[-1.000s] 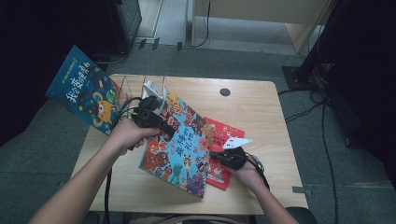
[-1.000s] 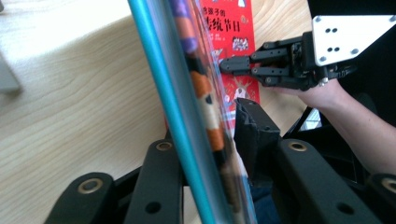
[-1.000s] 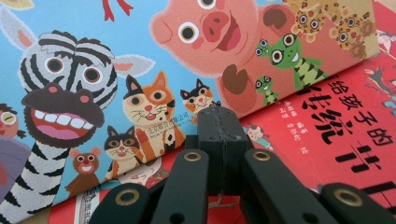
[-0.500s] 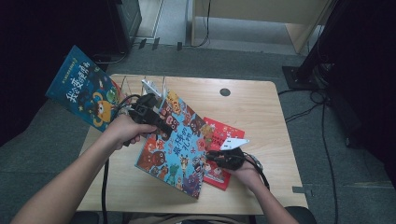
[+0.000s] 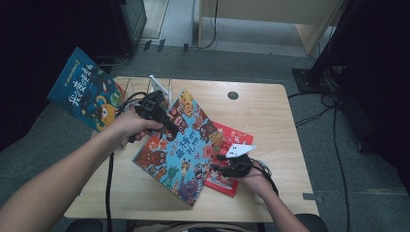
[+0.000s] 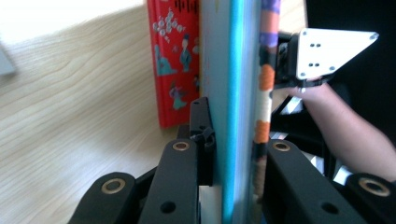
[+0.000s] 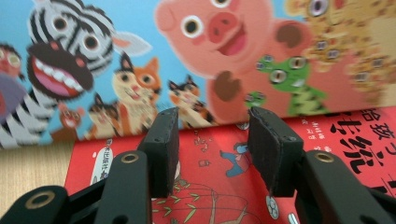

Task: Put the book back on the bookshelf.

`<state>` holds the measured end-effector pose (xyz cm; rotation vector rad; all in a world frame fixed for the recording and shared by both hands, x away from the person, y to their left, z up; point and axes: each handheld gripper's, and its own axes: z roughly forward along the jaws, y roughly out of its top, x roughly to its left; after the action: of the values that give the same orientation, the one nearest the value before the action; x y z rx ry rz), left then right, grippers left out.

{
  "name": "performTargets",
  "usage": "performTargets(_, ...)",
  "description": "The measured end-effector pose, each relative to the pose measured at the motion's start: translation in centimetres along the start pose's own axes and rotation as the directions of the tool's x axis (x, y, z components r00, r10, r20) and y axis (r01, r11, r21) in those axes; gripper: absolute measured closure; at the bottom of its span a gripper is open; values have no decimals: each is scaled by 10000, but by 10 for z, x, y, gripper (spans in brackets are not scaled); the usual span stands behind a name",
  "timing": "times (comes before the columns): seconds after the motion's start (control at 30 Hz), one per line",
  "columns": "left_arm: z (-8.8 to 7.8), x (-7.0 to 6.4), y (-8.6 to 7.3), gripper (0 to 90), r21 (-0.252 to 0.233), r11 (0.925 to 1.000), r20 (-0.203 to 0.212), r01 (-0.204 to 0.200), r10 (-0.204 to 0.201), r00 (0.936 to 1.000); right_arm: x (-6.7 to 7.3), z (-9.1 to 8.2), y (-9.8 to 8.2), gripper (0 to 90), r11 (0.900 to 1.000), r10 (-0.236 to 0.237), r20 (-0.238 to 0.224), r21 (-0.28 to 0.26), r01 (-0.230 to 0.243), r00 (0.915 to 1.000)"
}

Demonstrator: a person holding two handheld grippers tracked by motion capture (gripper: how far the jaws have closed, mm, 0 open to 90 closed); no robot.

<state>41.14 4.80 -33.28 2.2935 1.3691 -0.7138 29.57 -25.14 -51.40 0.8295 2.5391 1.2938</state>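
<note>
Blue animal book (image 5: pixel 186 145) was clamped in your left gripper (image 5: pixel 164 123), mid-lift; right gripper (image 5: pixel 217 167), just opening, held nothing. Next, rack.

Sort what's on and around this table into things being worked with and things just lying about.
In use:
left hand-held gripper, shut on the animal picture book
right hand-held gripper, open
red book under the animal book

Lying about:
dark blue book at the table's left edge
white wire rack
</note>
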Motion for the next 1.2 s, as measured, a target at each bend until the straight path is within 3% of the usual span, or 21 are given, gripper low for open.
performTargets(0.1, -9, -11, 7, 817, 388, 9988, -557, -313, 334, 9979, 1, 0, 0, 536, 10000, -72, 0, 67, 72, 10000)
performTargets(0.2, -26, -20, 13, 818, 418, 9982, -1034, -433, 474, 9935, 1, -1, 0, 537, 9999, -106, 1, 104, 106, 9999)
performTargets(0.37, -79, -30, 15, 819, -422, 9982, -1112, -428, 379, 9931, 2, -2, 0, 541, 9996, -248, 45, 143, 247, 9997)
performTargets(0.43, -107, -37, 15, 818, -756, 9959, -1200, -506, 413, 9919, 1, -2, 0, 545, 9996, -249, 62, 133, 248, 9997)
performTargets(0.57, -174, -40, 7, 817, -1921, 9809, -1204, -301, 69, 9927, 2, -2, 0, 551, 9993, -316, 78, 179, 315, 9995)
performTargets(0.67, -215, -33, -1, 819, -2579, 9660, -1123, 153, -457, 9926, 2, -3, -1, 557, 9994, -321, 87, 141, 320, 9994)
performTargets(0.7, -229, -30, -4, 818, -2921, 9559, -1124, 312, -667, 9914, 2, -3, -1, 561, 9994, -318, 70, 136, 317, 9995)
performTargets(0.73, -241, -25, -7, 818, -2999, 9528, -1169, 462, -847, 9895, 2, -3, -1, 563, 9994, -315, 81, 146, 314, 9995)
performTargets(0.77, -252, -21, -12, 818, -3308, 9414, -1247, 660, -1129, 9858, 2, -3, -1, 566, 9994, -326, 89, 135, 324, 9994)
performTargets(0.93, -289, 8, -31, 818, -3817, 9123, -1804, 1482, -2308, 9561, 2, -3, -2, 577, 9994, -346, 111, 96, 345, 9993)
performTargets(0.97, -295, 14, -37, 817, -3891, 9071, -1972, 1603, -2520, 9474, 2, -3, -2, 579, 9994, -332, 111, 90, 331, 9994)
performTargets(1.03, -305, 27, -46, 818, -3920, 9032, -2112, 1749, -2734, 9384, 2, -3, -2, 580, 9993, -364, 119, 102, 363, 9993)
performTargets(1.07, -309, 34, -51, 818, -4160, 8884, -2068, 1939, -3001, 9312, 2, -3, -2, 581, 9993, -367, 141, 100, 366, 9992)
performTargets(1.1, -311, 40, -54, 818, -4122, 8864, -2091, 2106, -3170, 9251, 2, -3, -2, 583, 9993, -366, 151, 107, 364, 9992)
performTargets(1.13, -312, 47, -56, 818, -4212, 8785, -2142, 2254, -3378, 9165, 2, -3, -2, 584, 9992, -381, 161, 108, 379, 9991)
performTargets(1.17, -312, 54, -58, 818, -4122, 8811, -2273, 2318, -3459, 9103, 2, -3, -2, 586, 9992, -385, 154, 112, 383, 9991)
performTargets(1.2, -310, 60, -59, 818, -4181, 8758, -2398, 2413, -3626, 9006, 2, -3, -2, 589, 9992, -386, 158, 114, 384, 9991)
